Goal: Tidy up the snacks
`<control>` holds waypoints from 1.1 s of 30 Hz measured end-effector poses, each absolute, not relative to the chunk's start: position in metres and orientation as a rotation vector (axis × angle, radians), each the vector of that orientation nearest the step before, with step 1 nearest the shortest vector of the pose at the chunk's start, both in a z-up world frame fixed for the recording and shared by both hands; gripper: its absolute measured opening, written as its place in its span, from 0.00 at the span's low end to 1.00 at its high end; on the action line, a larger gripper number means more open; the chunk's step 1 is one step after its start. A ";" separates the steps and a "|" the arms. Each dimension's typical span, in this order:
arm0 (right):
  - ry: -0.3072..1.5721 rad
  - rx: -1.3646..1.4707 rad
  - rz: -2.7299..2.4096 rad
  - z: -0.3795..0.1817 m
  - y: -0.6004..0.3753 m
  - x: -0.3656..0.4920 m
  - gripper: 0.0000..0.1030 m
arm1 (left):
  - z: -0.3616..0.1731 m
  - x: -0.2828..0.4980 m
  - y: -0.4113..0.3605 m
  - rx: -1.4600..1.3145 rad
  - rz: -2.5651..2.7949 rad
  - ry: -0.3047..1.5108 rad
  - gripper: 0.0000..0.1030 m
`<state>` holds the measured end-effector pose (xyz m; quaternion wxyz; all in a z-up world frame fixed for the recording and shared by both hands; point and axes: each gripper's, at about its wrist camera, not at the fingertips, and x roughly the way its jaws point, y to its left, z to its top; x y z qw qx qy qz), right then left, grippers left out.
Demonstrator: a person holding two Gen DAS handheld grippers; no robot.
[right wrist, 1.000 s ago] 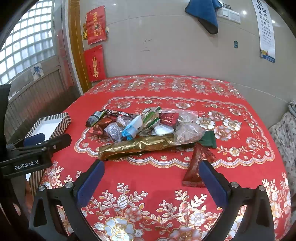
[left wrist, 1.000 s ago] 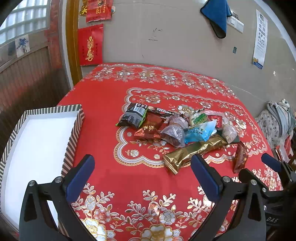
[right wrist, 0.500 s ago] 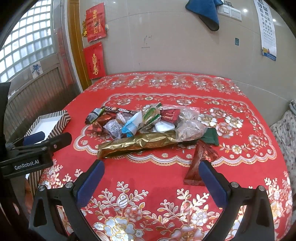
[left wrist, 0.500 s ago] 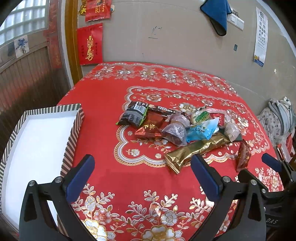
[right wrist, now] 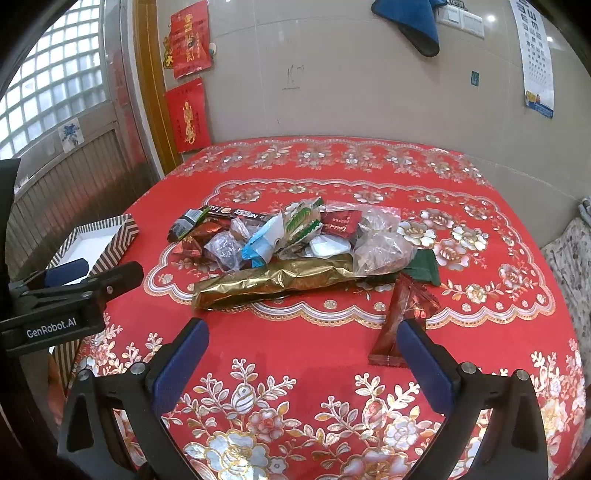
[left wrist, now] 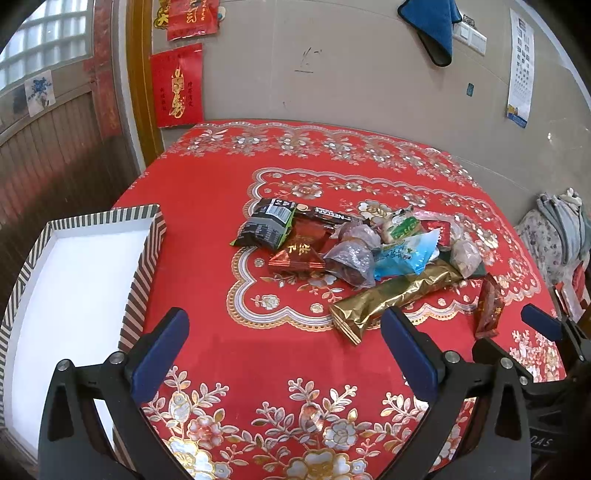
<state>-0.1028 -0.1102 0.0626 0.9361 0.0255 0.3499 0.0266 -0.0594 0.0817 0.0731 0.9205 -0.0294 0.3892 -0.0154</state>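
A heap of snack packets [left wrist: 354, 251] lies in the middle of a red flowered tablecloth; it also shows in the right wrist view [right wrist: 295, 243]. A long gold packet [left wrist: 391, 299] [right wrist: 273, 282] lies along its near side. A small red packet [left wrist: 489, 308] [right wrist: 400, 321] lies apart at the right. A striped box with a white inside [left wrist: 74, 280] [right wrist: 98, 240] sits at the table's left edge. My left gripper [left wrist: 284, 350] is open and empty above the near cloth. My right gripper [right wrist: 303, 360] is open and empty, its right finger beside the red packet.
The tablecloth [left wrist: 229, 177] hangs over the table's near and side edges. A tiled wall with a blue cloth [left wrist: 432, 26] and red posters stands behind. Bags and fabric [left wrist: 557, 229] lie at the right. The left gripper's body [right wrist: 62, 306] shows at the right view's left.
Both grippers have moved slightly forward and down toward the snack heap, which now looks a little larger. Both stay open. No packet has moved.
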 end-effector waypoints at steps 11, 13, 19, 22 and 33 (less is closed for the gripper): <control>0.723 0.044 0.058 0.060 -0.108 -0.100 0.99 | 0.071 -0.056 0.081 -0.043 -0.023 0.809 1.00; 0.725 0.043 0.060 0.059 -0.108 -0.099 0.99 | 0.070 -0.055 0.082 -0.046 -0.022 0.814 1.00; 0.730 0.038 0.060 0.059 -0.107 -0.095 0.99 | 0.069 -0.051 0.086 -0.042 -0.014 0.825 1.00; 0.733 0.037 0.065 0.058 -0.105 -0.092 0.99 | 0.070 -0.046 0.088 -0.039 -0.010 0.837 1.00; 0.736 0.022 0.073 0.062 -0.102 -0.081 0.99 | 0.083 -0.020 0.108 -0.037 -0.035 0.913 1.00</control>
